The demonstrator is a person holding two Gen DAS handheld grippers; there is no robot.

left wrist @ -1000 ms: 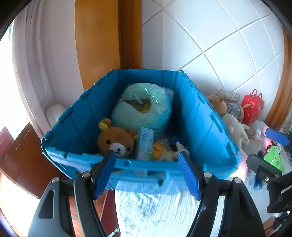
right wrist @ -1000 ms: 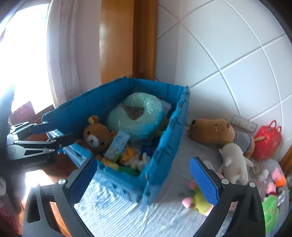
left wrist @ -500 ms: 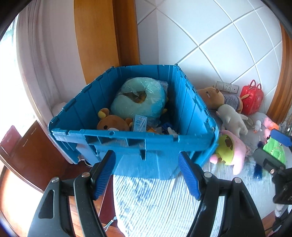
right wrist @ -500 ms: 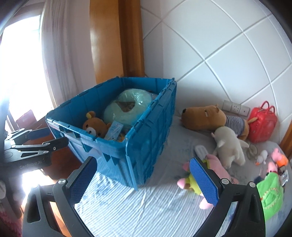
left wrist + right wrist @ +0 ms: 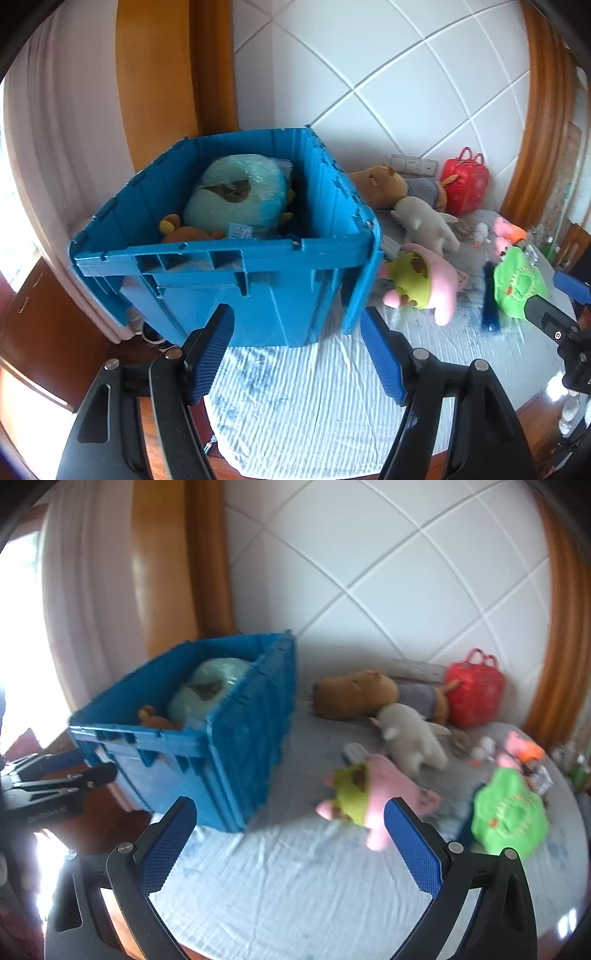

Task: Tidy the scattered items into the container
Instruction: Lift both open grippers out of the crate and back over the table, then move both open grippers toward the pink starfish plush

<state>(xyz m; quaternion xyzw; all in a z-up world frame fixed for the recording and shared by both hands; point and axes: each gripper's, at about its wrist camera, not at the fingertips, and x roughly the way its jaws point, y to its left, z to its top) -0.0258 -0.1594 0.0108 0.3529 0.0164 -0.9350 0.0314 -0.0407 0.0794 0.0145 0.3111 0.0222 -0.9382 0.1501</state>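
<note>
- right tool [image 5: 288, 840]: its blue-padded fingers stand wide apart with nothing between them, low over the striped bedsheet [image 5: 295, 878].
- left tool [image 5: 297, 354]: fingers likewise spread and empty, facing the near wall of the blue crate [image 5: 236, 288].
- seen from the right wrist, the pink-and-yellow plush [image 5: 373, 794] lies on the sheet at about 1 o'clock from the right tool, just beyond its right pad; it is the nearest loose toy.
- further out around 1 to 2 o'clock lie a white plush [image 5: 410, 734], a brown plush [image 5: 354, 698] in a striped top, a red toy case [image 5: 474, 694] by the wall, and a green item [image 5: 511, 812] at 3 o'clock.
- the crate sits at 11 o'clock from the right tool and already holds a wrapped pale-green cushion [image 5: 236, 195] and a brown bear [image 5: 192, 232], mostly hidden by the rim.
- step in hand, as i judge it: between placements, both tools empty and the right one lined up to fetch another toy.
- next move calls for dropping the right tool onto the pink-and-yellow plush, closing on its soft body, then carrying it over the crate rim.
- writing: faint lettering on the left tool's body in the right wrist view is too blurred to read; a small tag in the crate is unreadable.
</note>
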